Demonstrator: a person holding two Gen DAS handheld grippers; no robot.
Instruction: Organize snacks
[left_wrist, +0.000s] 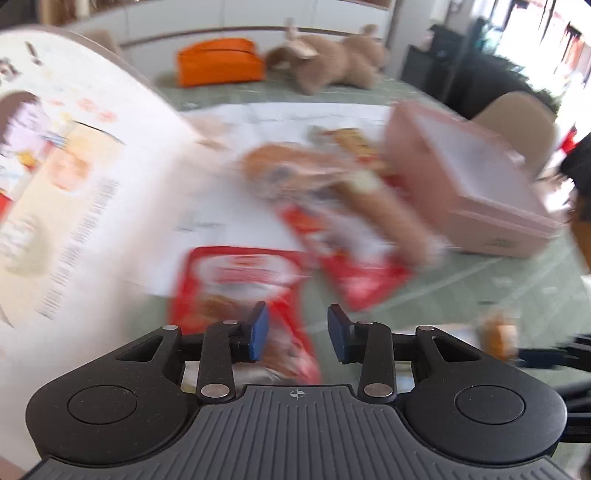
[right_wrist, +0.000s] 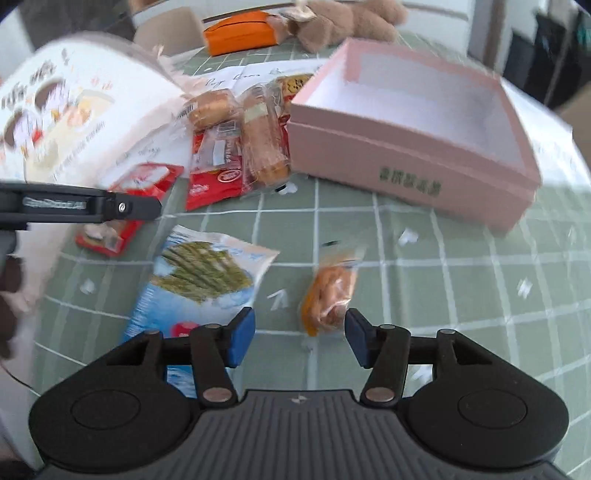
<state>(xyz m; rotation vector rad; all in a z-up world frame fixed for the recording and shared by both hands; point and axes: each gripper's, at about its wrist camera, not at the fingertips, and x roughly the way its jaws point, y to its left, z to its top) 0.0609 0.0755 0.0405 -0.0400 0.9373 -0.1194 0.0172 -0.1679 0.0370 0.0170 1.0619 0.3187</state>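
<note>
Honestly, my left gripper (left_wrist: 297, 332) sits half-open over a blurred red packet (left_wrist: 243, 291), gripping nothing. Right gripper (right_wrist: 300, 338) gapes empty before an orange snack (right_wrist: 330, 295); the left view's pile is smeared.

Non-task stuff you've got in view: green tablecloth (right_wrist: 443, 280) w/ a pale grid, covering the table. At the far edge an orange pouch (right_wrist: 240, 31) lies flat, w/ a brown plush toy (right_wrist: 343, 22) just beside it on the right — touching or not, can't tell. White paper sheets (right_wrist: 255, 74) w/ handwriting lie on the cloth near mid-table, partly under other things. In the left wrist view you also see a beige chair back (left_wrist: 524, 125) past the table's right side, dark furniture (left_wrist: 461, 74) behind it, bright windows (left_wrist: 546, 40) top right — all blurred.
</note>
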